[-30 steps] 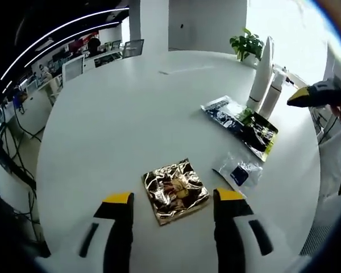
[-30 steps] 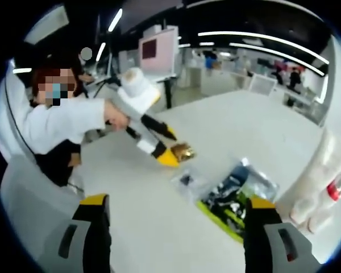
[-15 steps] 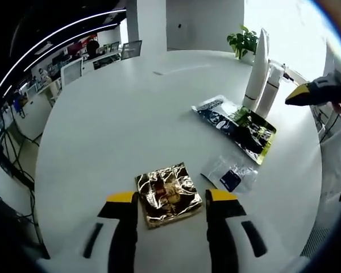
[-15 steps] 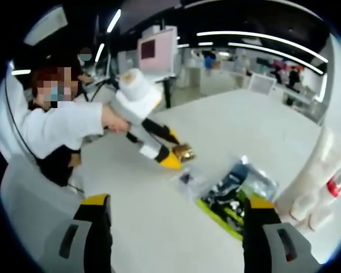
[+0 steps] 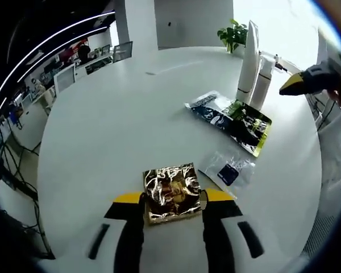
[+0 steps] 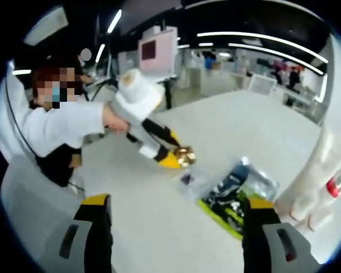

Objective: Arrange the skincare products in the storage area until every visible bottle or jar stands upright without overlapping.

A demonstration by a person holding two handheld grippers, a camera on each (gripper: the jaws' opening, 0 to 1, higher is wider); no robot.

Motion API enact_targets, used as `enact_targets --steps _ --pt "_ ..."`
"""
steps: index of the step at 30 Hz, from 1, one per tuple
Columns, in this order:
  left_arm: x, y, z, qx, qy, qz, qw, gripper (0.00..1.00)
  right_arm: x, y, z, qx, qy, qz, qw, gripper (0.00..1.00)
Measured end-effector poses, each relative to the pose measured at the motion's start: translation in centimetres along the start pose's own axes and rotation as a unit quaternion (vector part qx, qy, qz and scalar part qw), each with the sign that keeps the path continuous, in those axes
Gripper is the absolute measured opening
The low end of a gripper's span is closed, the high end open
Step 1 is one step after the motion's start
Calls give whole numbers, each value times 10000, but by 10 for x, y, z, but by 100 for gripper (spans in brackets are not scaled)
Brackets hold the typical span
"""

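Observation:
A crinkled gold foil packet (image 5: 171, 192) sits between my left gripper's (image 5: 171, 201) yellow-tipped jaws, which press on its two sides. In the right gripper view the same left gripper (image 6: 173, 158) holds the gold foil packet (image 6: 185, 153) just above the white round table (image 5: 113, 125). Two tall white bottles (image 5: 248, 62) stand upright side by side at the far right; they also rise at the right edge as the white bottles (image 6: 318, 176). A dark sachet with a green end (image 5: 230, 118) lies flat before them. My right gripper (image 6: 179, 227) hangs open above the table, holding nothing.
A small clear sachet with a blue patch (image 5: 230, 169) lies right of the gold packet. A potted plant (image 5: 233, 35) stands behind the bottles. A person in a white sleeve (image 6: 57, 128) holds the left gripper. My right gripper's tip (image 5: 307, 79) pokes in near the bottles.
My left gripper's jaws have come in from either side of the gold packet and shut on it. The right gripper has stayed open and nearly still.

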State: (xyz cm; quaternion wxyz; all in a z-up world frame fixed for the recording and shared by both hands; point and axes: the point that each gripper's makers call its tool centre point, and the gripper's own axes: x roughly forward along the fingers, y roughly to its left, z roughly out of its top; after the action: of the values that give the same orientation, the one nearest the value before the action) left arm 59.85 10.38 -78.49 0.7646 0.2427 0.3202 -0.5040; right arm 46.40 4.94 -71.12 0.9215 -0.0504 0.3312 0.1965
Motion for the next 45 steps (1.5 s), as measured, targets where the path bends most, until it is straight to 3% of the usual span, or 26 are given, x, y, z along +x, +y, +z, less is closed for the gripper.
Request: enact_targets --steps 7,10,11,13,16,19,21,31,45 --pt "-11 0 5 -50 -158 -41 9999 36 1 4 0 -29 9 46 10000 94" --pt "-16 3 14 70 -450 -7 9990 10 2 5 1 -26 -19 58 10000 91" --pt "-18 3 14 8 -455 10 9990 11 2 5 2 -9 -32 60 10000 91" --pt "-16 3 9 57 -320 -11 9995 24 2 4 2 -1 -32 55 10000 91" --pt "-11 6 0 114 -170 4 9998 29 2 4 1 -29 -18 54 10000 91" --pt "-12 12 -2 187 -129 86 9997 42 1 4 2 -13 -39 51 10000 91" --pt "-13 17 2 116 -248 63 9996 43 1 3 0 -9 -16 36 10000 90" --pt "-1 37 -1 198 -178 -8 9996 60 3 4 -1 -3 -1 70 10000 90" --pt "5 40 -4 74 -77 -222 9997 57 5 4 -2 -5 36 112 9999 90"
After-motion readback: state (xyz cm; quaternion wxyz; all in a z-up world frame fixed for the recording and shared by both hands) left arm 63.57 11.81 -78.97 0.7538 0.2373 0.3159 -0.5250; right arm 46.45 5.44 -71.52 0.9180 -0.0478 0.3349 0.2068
